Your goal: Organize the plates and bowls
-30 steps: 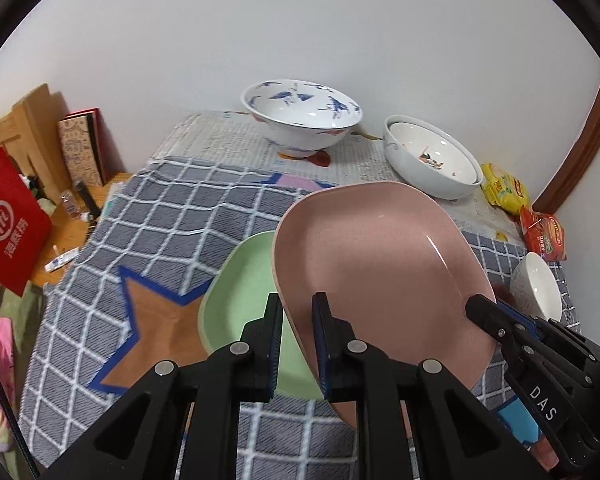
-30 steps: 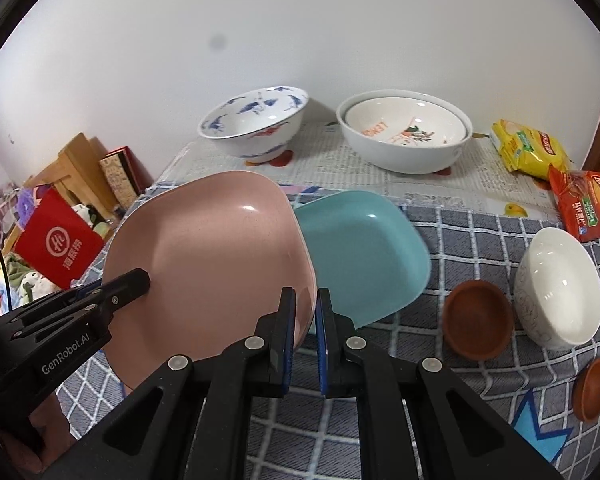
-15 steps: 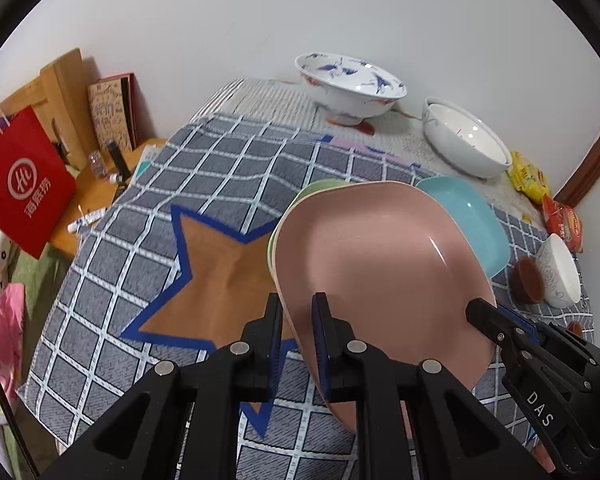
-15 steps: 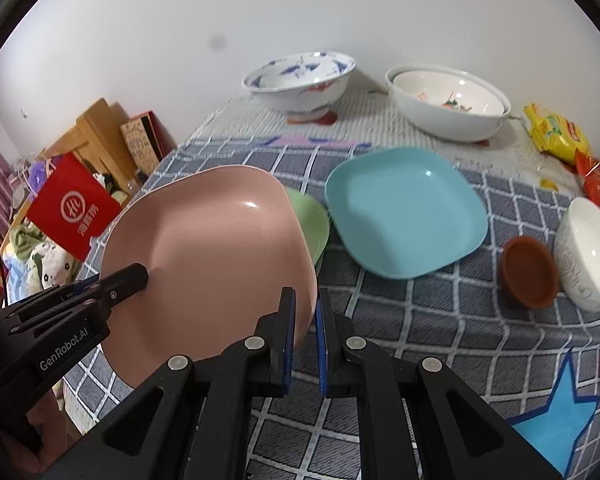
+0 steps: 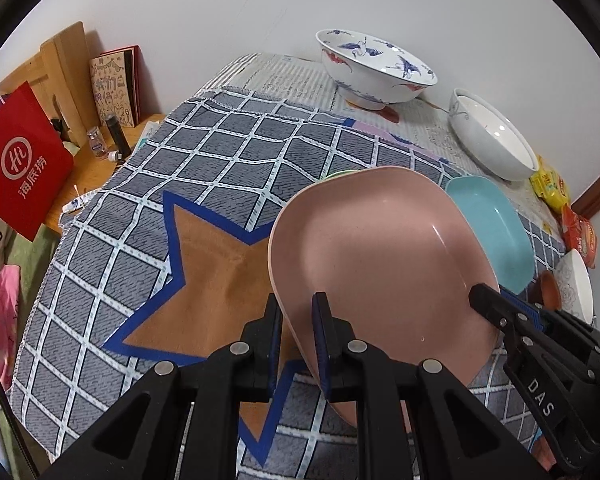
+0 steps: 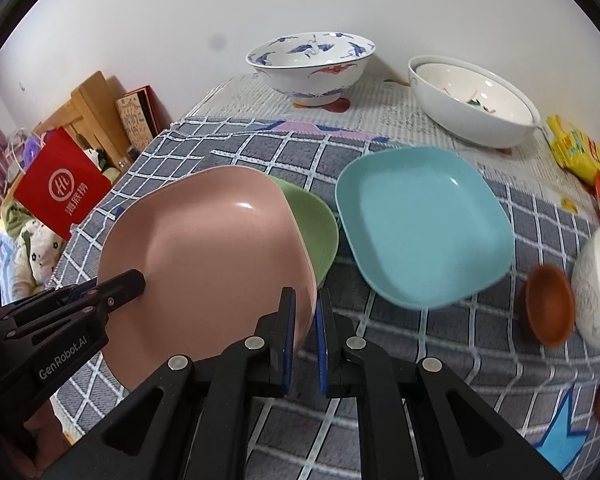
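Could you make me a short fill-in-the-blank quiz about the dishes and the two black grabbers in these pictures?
1. Both the left gripper and the right gripper are clamped on the rim of the square ____ plate.
2. Partly hidden behind that plate lies a ____ plate.
3. The square turquoise plate rests on the grey ____ cloth.
4. The bowl with blue birds stands near the ____.

Missing words: pink; green; checked; wall

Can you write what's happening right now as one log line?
pink plate | held by left hand-held gripper and right hand-held gripper | above green plate
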Demonstrator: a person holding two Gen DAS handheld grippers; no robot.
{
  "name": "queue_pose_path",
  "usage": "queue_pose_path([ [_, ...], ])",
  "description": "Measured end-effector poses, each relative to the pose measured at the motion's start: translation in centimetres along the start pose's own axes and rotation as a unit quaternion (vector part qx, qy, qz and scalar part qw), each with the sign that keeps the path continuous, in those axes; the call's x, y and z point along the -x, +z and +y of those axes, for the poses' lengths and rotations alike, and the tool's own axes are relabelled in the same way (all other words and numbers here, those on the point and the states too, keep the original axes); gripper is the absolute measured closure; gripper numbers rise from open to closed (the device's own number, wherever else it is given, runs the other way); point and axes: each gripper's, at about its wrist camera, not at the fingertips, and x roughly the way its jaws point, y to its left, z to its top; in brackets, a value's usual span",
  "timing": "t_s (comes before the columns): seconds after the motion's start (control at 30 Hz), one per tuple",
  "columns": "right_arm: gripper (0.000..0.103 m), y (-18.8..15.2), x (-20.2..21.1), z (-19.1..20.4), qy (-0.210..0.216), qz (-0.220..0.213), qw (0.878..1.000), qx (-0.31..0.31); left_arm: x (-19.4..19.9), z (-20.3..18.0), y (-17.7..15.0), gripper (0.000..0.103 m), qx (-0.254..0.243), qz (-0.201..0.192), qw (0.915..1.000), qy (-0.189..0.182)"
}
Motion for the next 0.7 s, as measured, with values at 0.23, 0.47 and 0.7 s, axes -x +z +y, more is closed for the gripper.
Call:
queue_pose_path([
  [0.23,0.094,1.7,-2.0,-0.2,0.001,0.004,1.0,0.018,-1.3,-0.2,0.8,0.085,0.002,0.012,0.9999,0.002],
  [0.47,0.094,3.0,-2.7,-0.7,0.005,-0.004,1.0,0.027,-1.2,-0.6,1.0,0.077,-0.01,0.011,0.9999,-0.008],
  [0.7,0.094,3.7,-3.8,-0.7,0.005,-0.003,0.999,0.032,-1.6,-1.3,0.1,0.058,-0.023,0.015,0.9995,-0.013],
])
